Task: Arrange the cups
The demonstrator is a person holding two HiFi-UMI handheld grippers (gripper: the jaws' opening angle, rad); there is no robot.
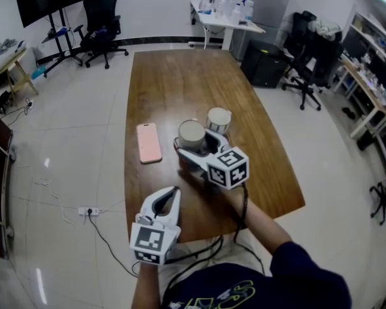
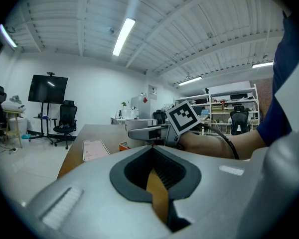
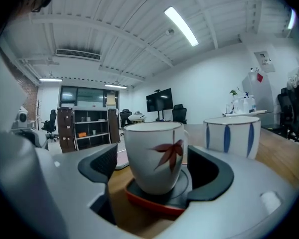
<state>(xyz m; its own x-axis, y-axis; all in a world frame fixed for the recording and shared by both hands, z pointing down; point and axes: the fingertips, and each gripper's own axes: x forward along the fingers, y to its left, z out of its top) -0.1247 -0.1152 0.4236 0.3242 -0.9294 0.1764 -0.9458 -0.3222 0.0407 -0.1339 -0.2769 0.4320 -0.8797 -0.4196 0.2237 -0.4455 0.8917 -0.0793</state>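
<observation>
Cup [image 3: 153,153] between right gripper [image 3: 156,173] jaws, untouched

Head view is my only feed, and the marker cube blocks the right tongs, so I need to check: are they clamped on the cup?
Observer: No. In the right gripper view the leaf-print cup stands between the right tongs, whose pads are apart and not pressing its sides.
Operator: Anything under it?
Observer: Yes, it sits on a dark saucer with a red rim.
Operator: And the left tongs?
Observer: The left gripper view shows the left tongs shut at the tips, with nothing between them.
</observation>
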